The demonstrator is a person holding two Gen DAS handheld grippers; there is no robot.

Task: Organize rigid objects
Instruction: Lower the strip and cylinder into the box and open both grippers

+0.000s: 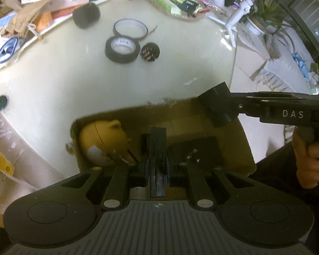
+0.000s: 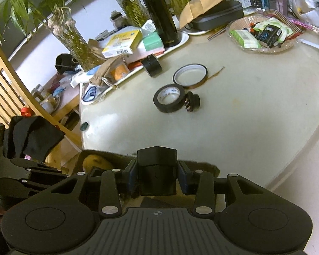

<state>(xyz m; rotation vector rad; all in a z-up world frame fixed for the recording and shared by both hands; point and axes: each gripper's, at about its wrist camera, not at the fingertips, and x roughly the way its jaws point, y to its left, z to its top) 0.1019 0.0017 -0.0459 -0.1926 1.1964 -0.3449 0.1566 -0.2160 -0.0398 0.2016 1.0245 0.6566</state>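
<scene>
Right gripper: the right gripper point(image 2: 157, 177) is clamped on a black blocky plastic part point(image 2: 157, 167), a finger pressing each side; it hangs at the far rim of the open brown cardboard box point(image 1: 244, 140).
Left gripper: the left gripper point(image 1: 157, 163) has its fingers pressed together on nothing and points down into the box.
Box contents: a yellow rounded plastic toy point(image 1: 104, 140) lies left of the left gripper; a flat black item, hard to identify, lies to its right.
Still on the desk: ahead of both grippers on the pale desk point(image 2: 244, 116) sit a black roll of tape point(image 2: 169, 101), a thin amber tape ring point(image 2: 190, 76) touching it, and a small black round connector point(image 2: 191, 104).
Doing the step well: it seems best to lower the part over bare box floor, clear of the toy and the left gripper, before letting go.
</scene>
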